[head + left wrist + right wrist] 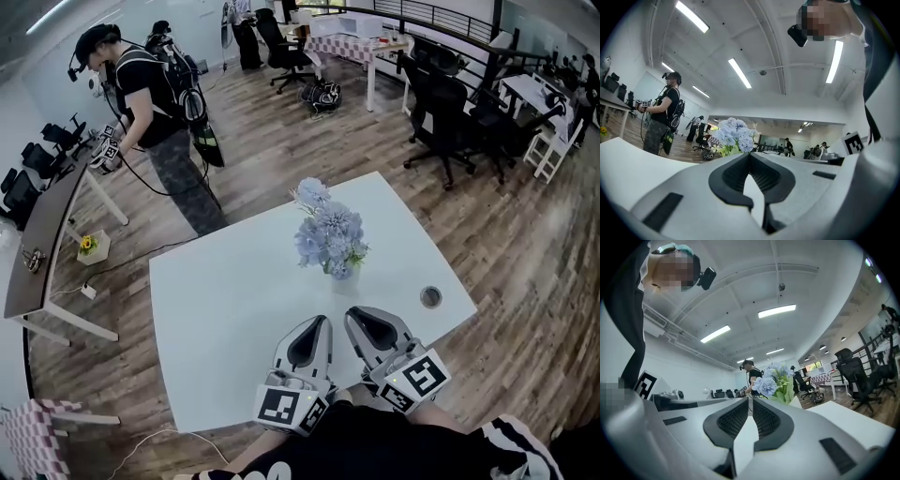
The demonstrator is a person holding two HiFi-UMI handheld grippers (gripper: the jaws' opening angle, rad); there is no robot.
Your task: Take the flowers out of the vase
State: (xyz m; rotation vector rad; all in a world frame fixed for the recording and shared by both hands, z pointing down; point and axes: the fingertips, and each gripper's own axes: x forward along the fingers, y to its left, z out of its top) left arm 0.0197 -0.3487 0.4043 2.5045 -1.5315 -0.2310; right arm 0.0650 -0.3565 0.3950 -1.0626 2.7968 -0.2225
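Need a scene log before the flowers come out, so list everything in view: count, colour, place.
table: one, white, in front of the person
flowers: one bunch, pale blue, in the vase, mid-table
vase: one, white, mostly hidden under the flowers
round hole: one, grey, near the table's right edge
bystander: one, black top, standing far left
office chairs: several, black, upper right
potted flower: one, yellow, on the floor at left
left gripper: one, white, near table edge, fingers together, empty
right gripper: one, white, beside it, fingers together, empty
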